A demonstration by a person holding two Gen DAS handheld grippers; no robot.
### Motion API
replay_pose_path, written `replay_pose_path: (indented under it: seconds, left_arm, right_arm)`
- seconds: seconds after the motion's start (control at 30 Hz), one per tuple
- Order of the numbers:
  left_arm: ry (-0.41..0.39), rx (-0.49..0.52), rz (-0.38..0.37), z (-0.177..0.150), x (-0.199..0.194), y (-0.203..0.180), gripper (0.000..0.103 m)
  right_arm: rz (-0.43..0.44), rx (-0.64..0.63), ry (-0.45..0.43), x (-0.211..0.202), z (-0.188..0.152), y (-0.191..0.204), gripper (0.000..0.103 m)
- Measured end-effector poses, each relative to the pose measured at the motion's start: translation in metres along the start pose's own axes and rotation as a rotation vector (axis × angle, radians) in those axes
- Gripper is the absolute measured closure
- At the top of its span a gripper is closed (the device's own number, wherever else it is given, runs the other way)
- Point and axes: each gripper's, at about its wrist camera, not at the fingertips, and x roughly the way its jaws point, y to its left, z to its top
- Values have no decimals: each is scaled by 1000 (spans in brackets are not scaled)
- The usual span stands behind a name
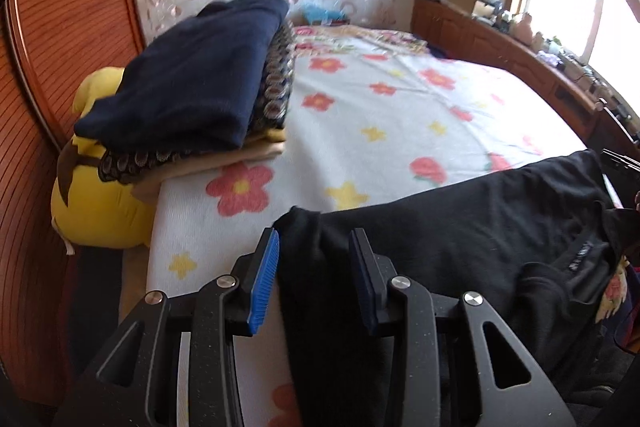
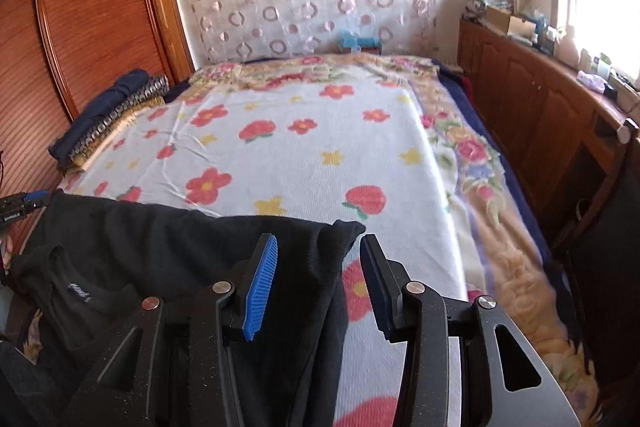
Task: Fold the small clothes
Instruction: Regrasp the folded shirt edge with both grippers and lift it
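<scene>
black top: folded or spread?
Spread. The black top lies flat across the floral blanket, neck label showing, no fold visible.

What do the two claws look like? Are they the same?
Yes, they match. The left claw and the right claw are each made of speckled black metal arms with triangular cut-outs and round silver bolts. Each has two flat fingers: one carries a bright blue ribbed pad, the other a dark navy pad. No cables or sleeves show.

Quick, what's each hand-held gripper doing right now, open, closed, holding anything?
Left hand-held gripper: open, black garment lying between its fingers, not pinched.
Right hand-held gripper: open, the black garment's other corner between its fingers, not gripped.
</scene>
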Motion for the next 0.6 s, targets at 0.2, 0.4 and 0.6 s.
replay_pose_path:
  seconds: [0.2,0.4,0.6]
  left_arm:
    - [48,-27,10,-5,14,11,66]
    - [57,-34,-16,-4,20,13,65]
    - [60,-34,-29,-1,22,14,65]
  right_arm:
    - [-38,-22,59,16,6,2,58]
    - [-29,-1,97,19,11,-2,54]
    - [-10,-32,108,23,13,6,54]
